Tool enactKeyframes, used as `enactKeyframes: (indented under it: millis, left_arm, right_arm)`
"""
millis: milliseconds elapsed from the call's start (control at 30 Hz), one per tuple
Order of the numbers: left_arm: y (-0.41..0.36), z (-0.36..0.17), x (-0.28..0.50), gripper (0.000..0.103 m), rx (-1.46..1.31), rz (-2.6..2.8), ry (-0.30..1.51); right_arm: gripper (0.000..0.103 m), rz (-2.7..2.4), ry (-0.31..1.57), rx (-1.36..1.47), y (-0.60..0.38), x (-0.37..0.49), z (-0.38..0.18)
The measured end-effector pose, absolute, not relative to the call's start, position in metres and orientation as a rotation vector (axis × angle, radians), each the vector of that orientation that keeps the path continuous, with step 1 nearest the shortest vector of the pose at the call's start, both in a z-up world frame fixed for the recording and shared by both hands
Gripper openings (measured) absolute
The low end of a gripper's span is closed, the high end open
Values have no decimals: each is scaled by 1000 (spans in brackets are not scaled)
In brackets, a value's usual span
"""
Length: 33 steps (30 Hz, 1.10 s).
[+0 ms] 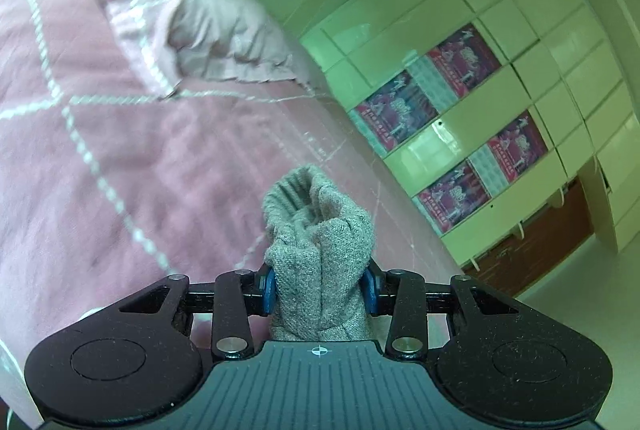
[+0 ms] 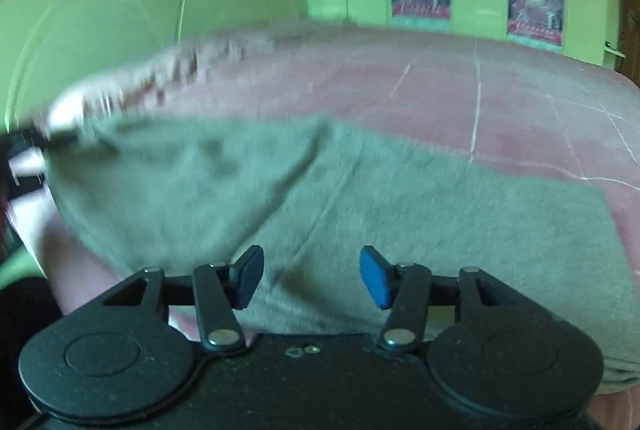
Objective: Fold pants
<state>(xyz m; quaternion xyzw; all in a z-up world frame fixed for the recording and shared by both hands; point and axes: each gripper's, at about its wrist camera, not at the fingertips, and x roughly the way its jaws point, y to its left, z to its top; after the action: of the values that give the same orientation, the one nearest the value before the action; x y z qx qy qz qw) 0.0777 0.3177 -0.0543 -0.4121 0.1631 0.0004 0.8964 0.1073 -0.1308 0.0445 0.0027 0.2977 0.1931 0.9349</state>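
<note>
**Pants: one end bunched in the left tongs, the rest spread under the right**

The pants (image 1: 320, 230) sit pinched between the blue pads of the left tongs (image 1: 320, 290), which are closed down on a thick wad of the grey knit; the cloth swells out ahead of the pads in rolled, ribbed folds. That much fabric gathered in one bite suggests an end of the garment is being carried, probably to lay it over the rest.

The right tongs (image 2: 312, 278) stand well open, holding nothing, with the pads apart above the cloth. Directly under and ahead of them the pants (image 2: 400, 198) lie spread on the bed (image 2: 500, 90), a broad grey-green sheet with a diagonal crease running away to the left, where the fabric lifts and blurs. I judge the open tongs are placed to press or catch the lower layer while the other end comes across.

Beyond the left tongs lies a pink quilted cover (image 1: 100, 150) with pale stitched lines, a pillow (image 1: 180, 10) farther off, and cupboards with red posters (image 1: 460, 70) to the right.
</note>
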Motion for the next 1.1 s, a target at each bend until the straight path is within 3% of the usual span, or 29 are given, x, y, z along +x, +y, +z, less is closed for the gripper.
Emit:
enactKeyframes:
  millis: [33,67,267,400,667,700,733,767,933,1100]
  left_arm:
    - [312,-43,78,40,-822,-6,326]
    - [306,-31,80,40,-789,-15,318]
    - [232,48,108,40,-570,-145,293]
    - [141,78,136,40,-431,-284,298]
    - [-46,66,160,41,-315,-591,377]
    - [-66,49,161,45,-341,-644,432]
    - [-78,32,164,69,-384,-688,514]
    - [-85,14,165,82,-421,-711,612]
    - [-32,15,118,85,-484,-641,568]
    - [45,38,61,95,-320,-527,493]
  right_arm:
    - [64,378,571,58,-147,102,52]
    - [66,347,546,109,-164,98,57]
    - [65,126,440,459,-274,91,69]
    - [64,4,393,658,-334,82,61]
    - [65,-77,341,817,-387,62,35]
    - [65,-83,342,830,-391,62,31]
    - [66,-88,349,854,-397,63,27]
    - [65,-89,357,878,-400,65,23]
    - [63,15,394,980,-398,74,12]
    - [58,233,577,969,-343,100,13]
